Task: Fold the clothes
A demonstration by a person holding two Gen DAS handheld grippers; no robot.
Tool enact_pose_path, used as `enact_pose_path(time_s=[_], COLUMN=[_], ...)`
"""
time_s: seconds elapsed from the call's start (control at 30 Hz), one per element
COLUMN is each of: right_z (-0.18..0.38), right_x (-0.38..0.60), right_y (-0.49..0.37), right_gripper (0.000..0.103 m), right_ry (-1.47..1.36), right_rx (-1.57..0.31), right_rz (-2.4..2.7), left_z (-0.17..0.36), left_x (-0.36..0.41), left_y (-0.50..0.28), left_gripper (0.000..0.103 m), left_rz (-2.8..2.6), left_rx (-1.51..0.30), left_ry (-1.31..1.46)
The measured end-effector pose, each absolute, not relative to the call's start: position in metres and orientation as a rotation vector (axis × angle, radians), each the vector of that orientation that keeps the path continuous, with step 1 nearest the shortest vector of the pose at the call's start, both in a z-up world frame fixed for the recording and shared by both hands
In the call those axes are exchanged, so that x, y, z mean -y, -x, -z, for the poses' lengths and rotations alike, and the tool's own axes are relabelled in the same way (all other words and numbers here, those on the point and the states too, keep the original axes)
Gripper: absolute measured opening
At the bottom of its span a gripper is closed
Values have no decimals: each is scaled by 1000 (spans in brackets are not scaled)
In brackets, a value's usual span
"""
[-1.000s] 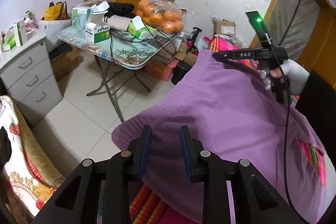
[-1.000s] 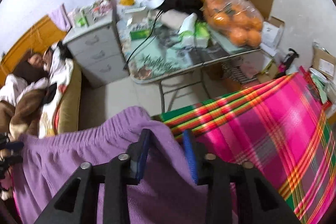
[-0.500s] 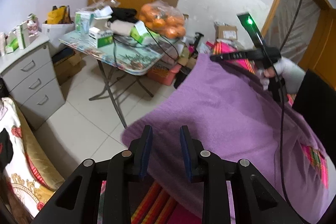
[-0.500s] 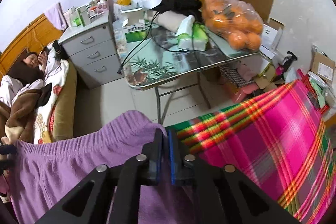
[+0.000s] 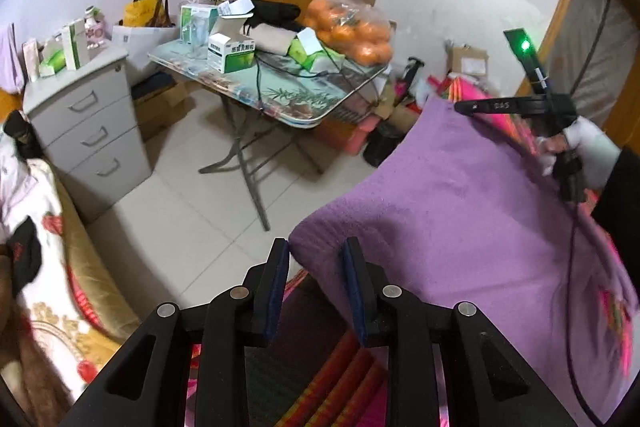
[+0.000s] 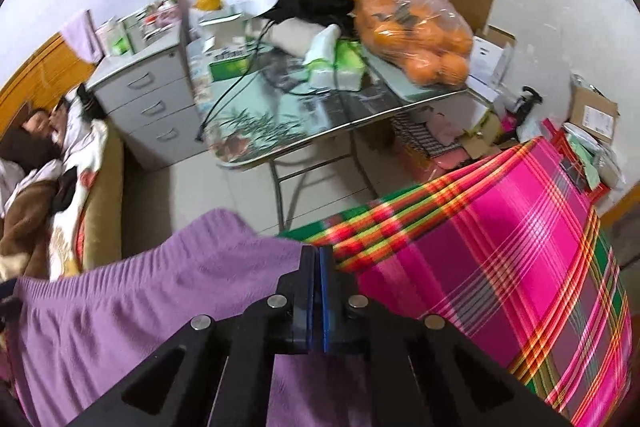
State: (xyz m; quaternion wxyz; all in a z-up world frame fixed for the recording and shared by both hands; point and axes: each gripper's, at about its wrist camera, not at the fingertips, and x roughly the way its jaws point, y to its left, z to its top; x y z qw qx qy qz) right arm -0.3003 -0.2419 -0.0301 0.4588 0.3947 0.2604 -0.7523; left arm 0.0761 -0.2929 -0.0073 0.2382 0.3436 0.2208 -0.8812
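A purple fleece garment (image 5: 460, 207) lies over a pink plaid cloth (image 6: 500, 247). My left gripper (image 5: 316, 267) is open. The garment's near corner sits between its blue pads (image 5: 280, 267), and I see no pinch on it. My right gripper (image 6: 319, 263) has its jaws closing tight on the purple garment (image 6: 140, 307) at the far edge, beside the plaid. In the left wrist view the right gripper (image 5: 460, 105) shows at the garment's far corner, held by a white-gloved hand (image 5: 588, 147).
A folding table (image 5: 288, 107) piled with boxes and a bag of oranges (image 5: 352, 31) stands beyond the bare tiled floor (image 5: 200, 207). A grey drawer unit (image 5: 88, 131) stands to its left. A person (image 6: 40, 131) lies on a bed at far left.
The right jaws went from apart to pressed together on the garment's edge. The garment's near corner, which lay beyond the left fingers, now sits between them.
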Motion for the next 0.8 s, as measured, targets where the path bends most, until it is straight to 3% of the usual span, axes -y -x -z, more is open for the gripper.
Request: enact_pose_path(time_s=[0.2,0.37,0.6,0.7,0.73,0.77,0.8], right_z=[14,-5,23,32,32,32,31], right_x=[221,155,72,58,56,56,57], right_y=[320,326,319,317,317,318,319], right_gripper=[2,21,29,29,24,5,2], right_ry=[-976,-965,-1085,-1098,-1102,-1099,-1096], right_rx=[-522,-484,-538,-526,-519,-517,-517], right_rz=[1936,1944,1910,1901,1896,1892,1889], left_z=[5,-4,-25,-28,-27,-26,-25], left_x=[293,294,277,260,254,249,243], left_y=[-76,-80,-71,-57,-51,-46,-41], left_gripper=[29,29,29,29,29,29,29], left_rz=[2414,2414,2495,2558,2575,2589,2603], left_rx=[-584,-600,-562,-537,-531,-525,-519], left_ry=[-936,-907,-861,-892,-909,-925,-943])
